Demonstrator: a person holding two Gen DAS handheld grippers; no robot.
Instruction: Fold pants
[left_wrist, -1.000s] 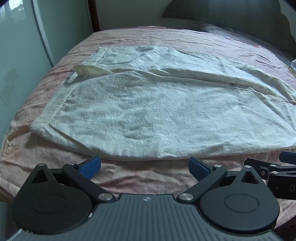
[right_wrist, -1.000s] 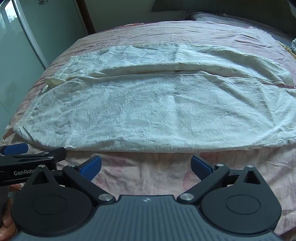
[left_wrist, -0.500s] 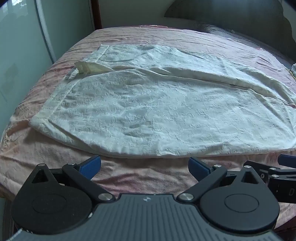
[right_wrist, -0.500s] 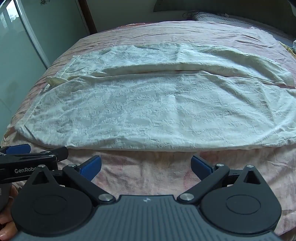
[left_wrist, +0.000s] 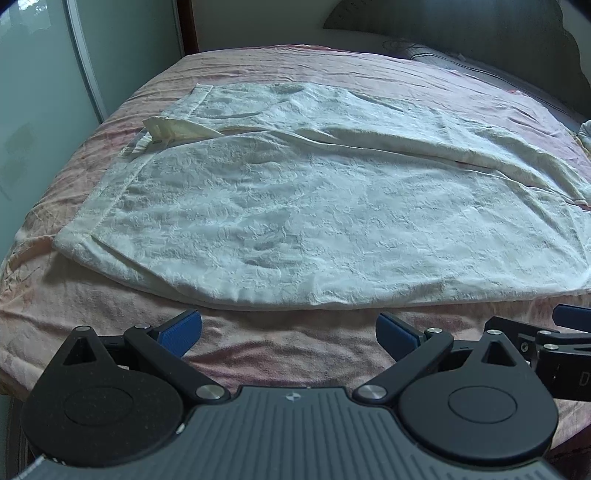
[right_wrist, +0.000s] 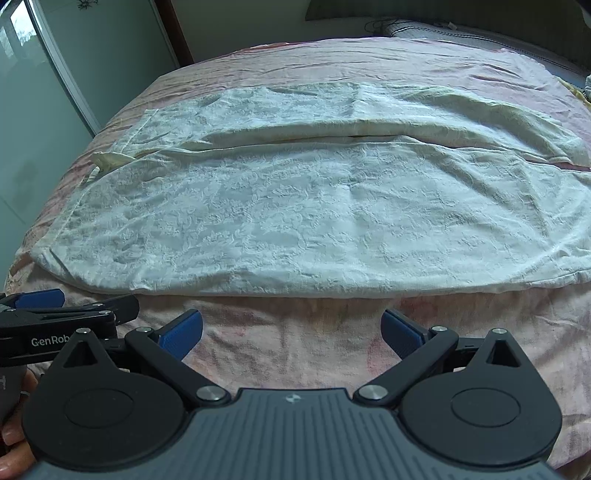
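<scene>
Pants spread flat on bed, both grippers wide apart and empty.

The white pants (left_wrist: 314, 206) are laid out across the pink bed (left_wrist: 277, 354), legs side by side. The left gripper (left_wrist: 290, 332) and right gripper (right_wrist: 291, 328) are held just short of the near hem, nothing between their fingers.

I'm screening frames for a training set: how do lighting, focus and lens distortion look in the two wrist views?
Left wrist view: soft, dim daylight, no glare; the white pants are sharp and their weave readable, while fisheye bends the bed edge. Right wrist view: same even light, only faint shadows in the pants' creases; bright window at the upper left corner; dark vignetting in the corners.
</scene>
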